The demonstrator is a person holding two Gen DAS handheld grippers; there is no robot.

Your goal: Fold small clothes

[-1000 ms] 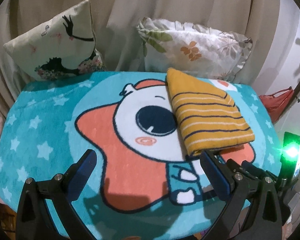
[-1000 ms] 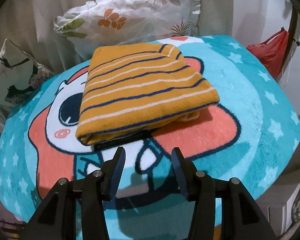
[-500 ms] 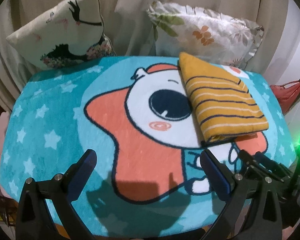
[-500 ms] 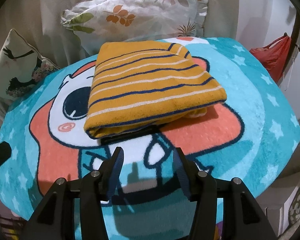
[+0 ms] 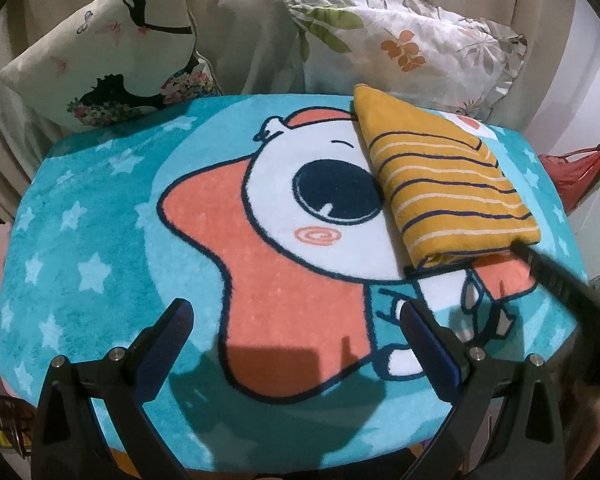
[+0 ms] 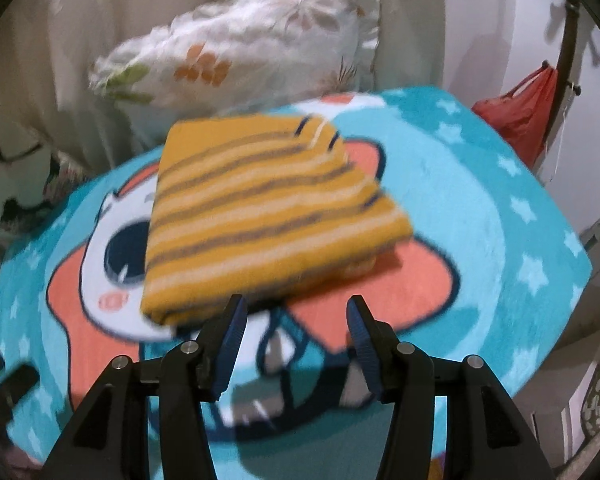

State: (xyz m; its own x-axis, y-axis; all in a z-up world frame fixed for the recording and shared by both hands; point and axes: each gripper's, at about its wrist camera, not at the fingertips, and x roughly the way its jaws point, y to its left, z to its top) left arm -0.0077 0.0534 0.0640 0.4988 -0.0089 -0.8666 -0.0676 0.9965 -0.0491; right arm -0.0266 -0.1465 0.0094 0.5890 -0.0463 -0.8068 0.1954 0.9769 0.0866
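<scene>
A folded mustard-yellow garment with navy and cream stripes [image 5: 448, 184] lies on a teal cartoon rug [image 5: 100, 220], at its right side. It also shows in the right wrist view [image 6: 260, 216], blurred, just beyond my right gripper [image 6: 296, 312]. My right gripper is open and empty, its fingertips close to the garment's near edge. My left gripper [image 5: 296, 320] is open wide and empty, over the rug's near middle, left of the garment. A dark finger of the right gripper [image 5: 556, 280] reaches in at the right of the left wrist view.
Two cushions lean against a beige curtain behind the rug: one with a black silhouette print [image 5: 112, 64], one with a leaf print [image 5: 404, 44]. A red bag [image 6: 524, 112] hangs from a stand at the right. The rug's edges drop off at front and right.
Both grippers have drawn back and the views shifted. The right gripper is moving, so its view is blurred. The garment lies where it was.
</scene>
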